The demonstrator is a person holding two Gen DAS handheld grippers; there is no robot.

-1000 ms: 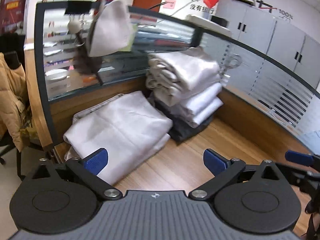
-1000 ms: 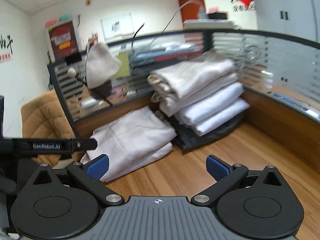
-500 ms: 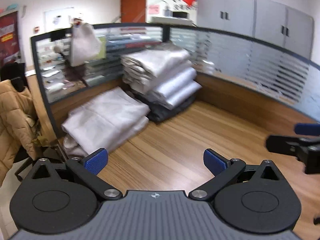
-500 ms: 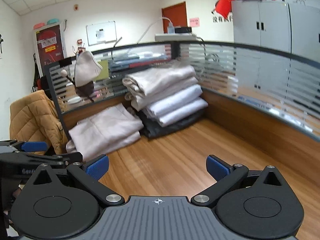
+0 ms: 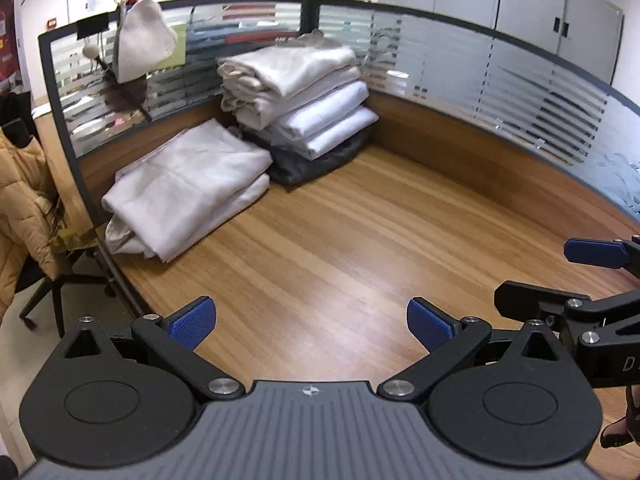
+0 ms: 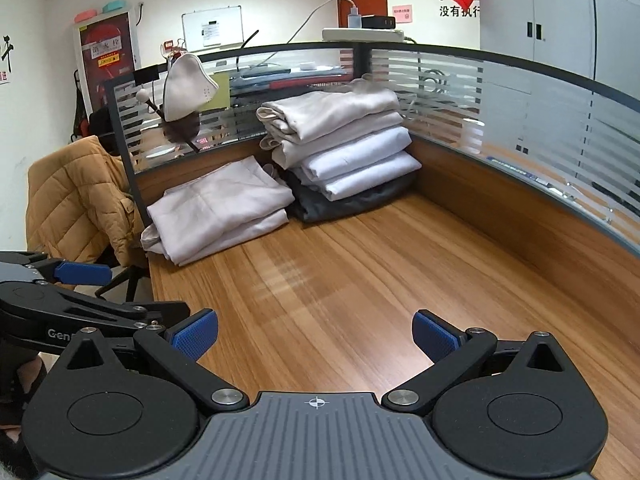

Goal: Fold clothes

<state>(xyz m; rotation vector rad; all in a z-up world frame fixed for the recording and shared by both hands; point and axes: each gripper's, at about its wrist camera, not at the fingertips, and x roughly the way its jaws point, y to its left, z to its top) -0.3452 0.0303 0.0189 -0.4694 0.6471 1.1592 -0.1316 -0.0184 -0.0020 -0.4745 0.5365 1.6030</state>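
A stack of folded white and cream clothes (image 5: 300,96) (image 6: 344,144) sits on a dark garment (image 5: 316,160) in the far corner of the wooden desk (image 5: 360,248). A separate folded pale garment (image 5: 188,184) (image 6: 220,208) lies to its left by the desk's edge. My left gripper (image 5: 311,326) is open and empty over the near desk. My right gripper (image 6: 315,334) is open and empty too. Each gripper shows at the side of the other's view: the right one (image 5: 592,280), the left one (image 6: 80,292).
Glass partitions (image 5: 480,76) curve around the desk's back and right sides. A cloth bag (image 5: 140,40) hangs on the partition at the left. A chair with a tan padded jacket (image 6: 76,200) stands left of the desk. Grey cabinets (image 6: 560,32) stand behind.
Both grippers have pulled back from the clothes towards the near side of the desk, so more bare wood shows. Both stay open and empty.
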